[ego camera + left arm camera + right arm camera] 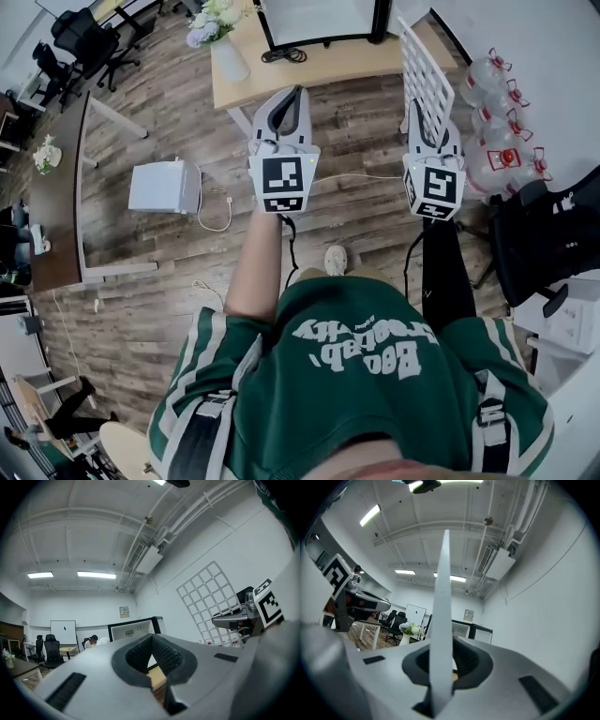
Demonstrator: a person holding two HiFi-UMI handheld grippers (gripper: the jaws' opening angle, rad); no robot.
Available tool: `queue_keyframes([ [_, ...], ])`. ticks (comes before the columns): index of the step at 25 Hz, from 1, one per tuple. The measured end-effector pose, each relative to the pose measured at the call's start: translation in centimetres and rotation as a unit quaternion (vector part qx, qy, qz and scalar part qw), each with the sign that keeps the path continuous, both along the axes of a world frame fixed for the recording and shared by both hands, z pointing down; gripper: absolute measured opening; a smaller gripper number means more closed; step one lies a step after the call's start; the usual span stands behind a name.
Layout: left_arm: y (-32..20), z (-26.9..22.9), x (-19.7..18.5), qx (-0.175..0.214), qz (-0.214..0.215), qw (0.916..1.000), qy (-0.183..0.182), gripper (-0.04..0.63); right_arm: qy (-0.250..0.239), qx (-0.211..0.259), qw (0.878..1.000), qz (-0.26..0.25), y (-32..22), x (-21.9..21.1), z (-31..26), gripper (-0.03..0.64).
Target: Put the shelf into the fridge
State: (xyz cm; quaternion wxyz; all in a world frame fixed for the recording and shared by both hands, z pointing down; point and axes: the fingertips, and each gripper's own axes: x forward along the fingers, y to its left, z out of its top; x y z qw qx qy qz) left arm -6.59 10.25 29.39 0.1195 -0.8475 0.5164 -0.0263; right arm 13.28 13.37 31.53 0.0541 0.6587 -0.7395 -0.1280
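Two grippers are held out level above a wood-plank floor [159, 122]. The left gripper [296, 97] has its ribbed pads pressed together at the tips with nothing between them. The right gripper [429, 131] pinches the lower edge of the shelf [424, 75], a white wire grid that stands upright and reaches away from the person toward a wooden table [375, 58]. From the right gripper's own camera the shelf shows edge-on as a narrow white strip rising from between the jaws; from the left gripper's camera its squares show against the white wall, well to the right. Each gripper carries a cube with a square black-and-white marker, left [281, 185] and right [434, 192]; these are patterns, not letters. The person's green shirt [356, 375] bears white lettering that lies upside down in the head view and cannot be read with certainty. On the table stand a black-framed cabinet [323, 39] with a pale inside and a white vase of flowers [225, 52]. Clear water bottles [497, 122] with red caps and red labels, too small to read, lie by the wall on the right. A small framed sign [123, 611] on the far wall is also illegible, and a whiteboard [63, 631] stands below it to the left. A white box [164, 187] sits on the floor at the left.
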Motion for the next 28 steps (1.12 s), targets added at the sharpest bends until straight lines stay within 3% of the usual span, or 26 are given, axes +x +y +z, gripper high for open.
queue_keyframes([
  [4,-3.1,0.4,-0.3,0.001,-0.007,0.9999,-0.011,0.000,0.005,0.001,1.000,0.006,-2.8,0.0,0.4,0.046],
  [13,-7.5,0.7,-0.5,-0.005,0.009,0.9999,0.006,0.000,0.023,-0.005,1.000,0.003,-7.8,-0.9,0.7,0.046],
  [28,-15.4,1.7,0.2,-0.006,-0.011,0.9998,0.014,0.000,0.076,-0.006,0.997,-0.017,-17.5,-0.9,1.7,0.048],
])
